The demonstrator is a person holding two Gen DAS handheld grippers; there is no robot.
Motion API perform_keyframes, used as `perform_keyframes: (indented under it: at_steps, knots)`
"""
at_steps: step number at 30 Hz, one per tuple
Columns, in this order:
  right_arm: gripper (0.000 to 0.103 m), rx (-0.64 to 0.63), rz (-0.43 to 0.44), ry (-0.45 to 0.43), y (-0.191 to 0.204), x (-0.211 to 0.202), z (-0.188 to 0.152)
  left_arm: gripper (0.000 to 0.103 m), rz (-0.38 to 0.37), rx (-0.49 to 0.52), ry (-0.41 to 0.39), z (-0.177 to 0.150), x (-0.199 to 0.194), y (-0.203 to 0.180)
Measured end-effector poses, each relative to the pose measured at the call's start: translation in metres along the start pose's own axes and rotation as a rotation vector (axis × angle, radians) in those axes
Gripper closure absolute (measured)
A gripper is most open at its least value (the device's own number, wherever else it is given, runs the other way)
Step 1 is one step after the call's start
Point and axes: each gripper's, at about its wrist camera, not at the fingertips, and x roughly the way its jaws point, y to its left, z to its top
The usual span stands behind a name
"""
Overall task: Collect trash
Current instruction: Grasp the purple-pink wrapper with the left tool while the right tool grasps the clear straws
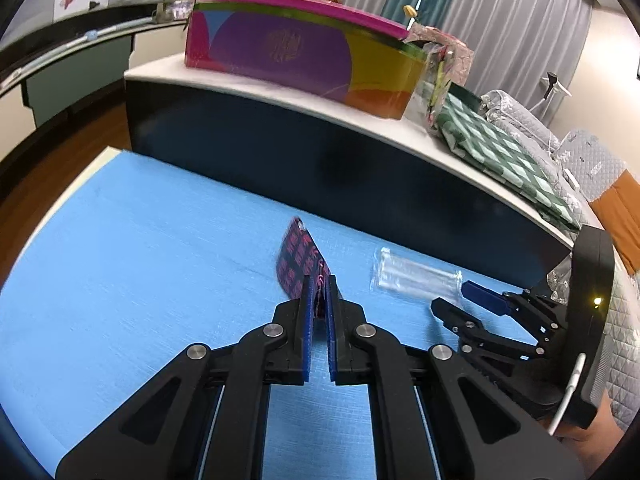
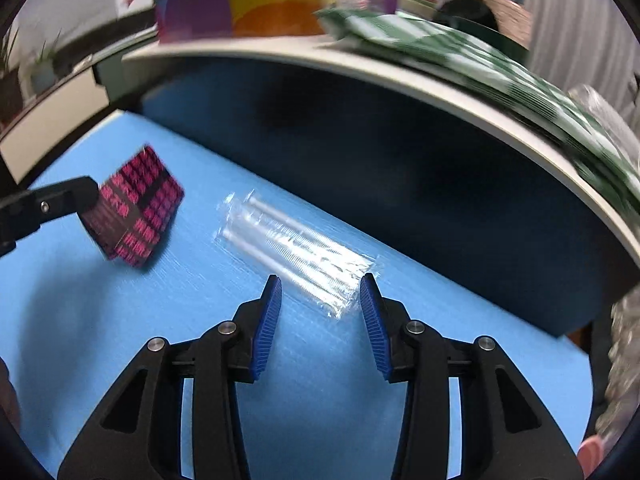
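Note:
A dark wrapper with a pink pattern (image 1: 298,258) is pinched between the blue pads of my left gripper (image 1: 319,294), which is shut on it; it hangs a little above the blue mat (image 1: 140,240). From the right wrist view the same wrapper (image 2: 138,208) shows at the left, held by the left gripper's black fingers (image 2: 60,200). A clear plastic packet of white sticks (image 2: 296,248) lies flat on the mat. My right gripper (image 2: 320,292) stands open at its near end, one pad on either side, not pressing on it. The left wrist view shows that packet (image 1: 416,278) and the right gripper (image 1: 456,300) at the right.
Behind the mat rises a dark panel under a pale shelf (image 1: 280,88). On the shelf stand a colourful box (image 1: 304,64), a clear bag (image 1: 436,88) and a green checked bag (image 1: 504,156). Bubble wrap (image 2: 624,360) lies at the right edge.

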Motion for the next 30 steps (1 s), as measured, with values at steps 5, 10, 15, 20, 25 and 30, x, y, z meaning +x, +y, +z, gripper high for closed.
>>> perform_keyframes:
  at_steps: [5, 10, 15, 20, 25, 30]
  knots:
    - [0.093, -0.04, 0.009, 0.004, 0.003, 0.001, -0.002, 0.097, 0.001, -0.002, 0.01, -0.002, 0.005, 0.0]
    - [0.101, -0.024, 0.031, -0.016, 0.001, -0.01, -0.006, 0.098, 0.005, 0.005, 0.004, -0.001, 0.002, -0.002]
    - [0.101, 0.036, 0.047, -0.033, -0.009, -0.032, -0.013, 0.098, 0.0, 0.012, -0.014, 0.002, -0.008, -0.007]
    - [0.102, 0.084, 0.041, -0.047, -0.018, -0.056, -0.022, 0.099, -0.016, 0.033, -0.028, 0.002, -0.023, -0.016]
    - [0.101, 0.13, 0.031, -0.065, -0.025, -0.086, -0.031, 0.103, -0.026, 0.069, -0.044, -0.001, -0.039, -0.029]
    - [0.101, 0.154, 0.014, -0.085, -0.029, -0.12, -0.045, 0.103, -0.05, 0.08, -0.051, -0.007, -0.052, -0.034]
